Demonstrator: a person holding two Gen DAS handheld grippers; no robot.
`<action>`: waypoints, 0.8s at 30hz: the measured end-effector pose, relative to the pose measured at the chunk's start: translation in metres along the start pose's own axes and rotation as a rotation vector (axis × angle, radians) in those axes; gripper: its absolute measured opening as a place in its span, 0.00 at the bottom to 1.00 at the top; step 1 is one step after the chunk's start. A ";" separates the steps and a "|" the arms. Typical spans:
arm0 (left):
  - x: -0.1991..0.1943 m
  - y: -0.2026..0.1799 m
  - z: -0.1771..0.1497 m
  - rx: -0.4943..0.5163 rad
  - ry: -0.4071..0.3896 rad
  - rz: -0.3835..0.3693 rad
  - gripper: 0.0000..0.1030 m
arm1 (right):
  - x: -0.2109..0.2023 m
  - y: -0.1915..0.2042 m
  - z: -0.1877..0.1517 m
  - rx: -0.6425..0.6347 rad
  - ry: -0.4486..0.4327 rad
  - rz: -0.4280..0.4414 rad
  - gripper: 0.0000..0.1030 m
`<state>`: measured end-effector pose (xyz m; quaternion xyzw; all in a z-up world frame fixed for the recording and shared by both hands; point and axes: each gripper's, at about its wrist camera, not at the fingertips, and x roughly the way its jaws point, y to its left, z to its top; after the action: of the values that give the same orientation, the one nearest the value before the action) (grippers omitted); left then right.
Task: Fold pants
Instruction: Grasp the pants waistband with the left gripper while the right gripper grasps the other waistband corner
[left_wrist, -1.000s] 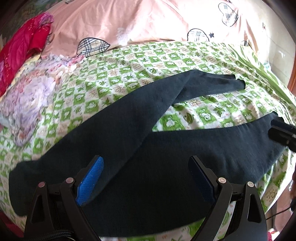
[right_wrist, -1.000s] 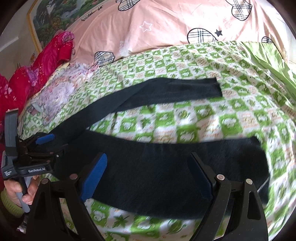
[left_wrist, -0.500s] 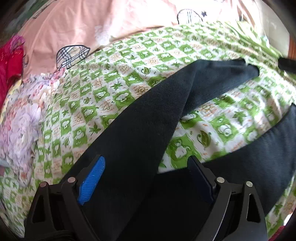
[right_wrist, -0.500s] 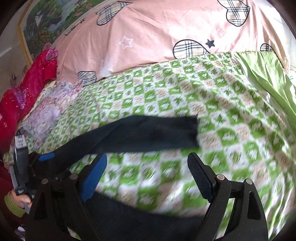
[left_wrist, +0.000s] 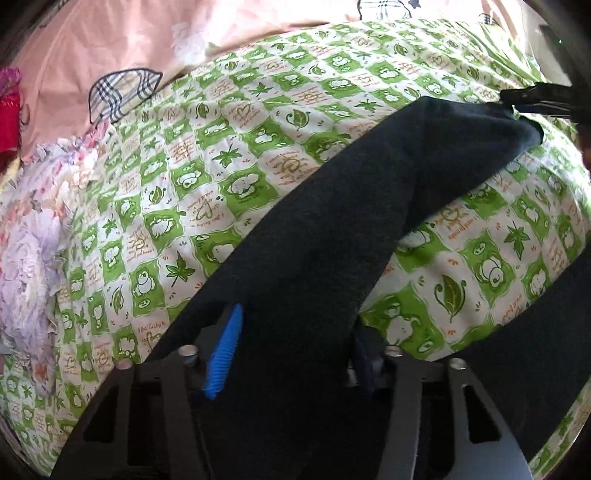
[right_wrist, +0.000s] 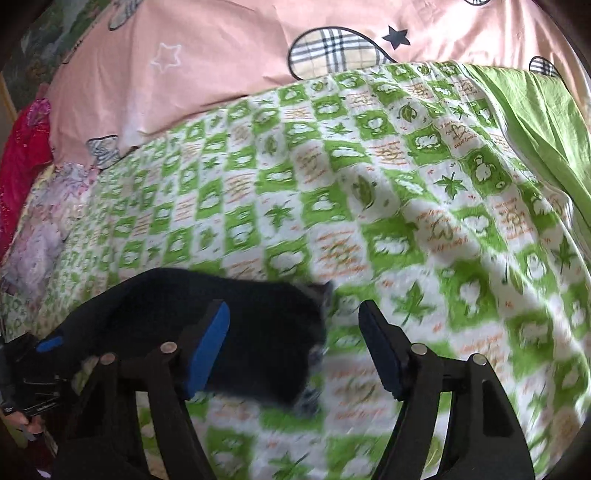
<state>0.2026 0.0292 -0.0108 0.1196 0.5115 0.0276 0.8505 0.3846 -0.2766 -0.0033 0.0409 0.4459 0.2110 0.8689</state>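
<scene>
Pants (left_wrist: 332, 229), dark and long, lie on your green checked bedspread (left_wrist: 229, 177), one leg running from 6 o'clock up to 2 o'clock in the left wrist view. Your left gripper (left_wrist: 291, 350) is closing with that leg's cloth between its fingers. Your right gripper (right_wrist: 295, 347) is closing too, spread over the leg's blurred cuff at 7 o'clock, pads clear. A pink pillow (right_wrist: 229, 59) sits at 12.

A home bedroom: a bed with green checked sheet (right_wrist: 369, 184) and pink quilt (right_wrist: 221, 55).
</scene>
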 end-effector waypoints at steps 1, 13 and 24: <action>0.000 0.004 0.002 -0.004 0.001 -0.016 0.41 | 0.006 -0.004 0.003 -0.002 0.016 0.002 0.56; -0.024 0.030 0.007 -0.039 -0.040 -0.168 0.10 | -0.017 0.002 0.014 -0.057 -0.068 0.147 0.08; -0.080 0.031 -0.034 -0.039 -0.114 -0.264 0.09 | -0.095 0.018 -0.030 -0.210 -0.153 0.182 0.07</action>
<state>0.1366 0.0520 0.0506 0.0363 0.4730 -0.0816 0.8765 0.3063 -0.3022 0.0555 0.0060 0.3485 0.3304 0.8771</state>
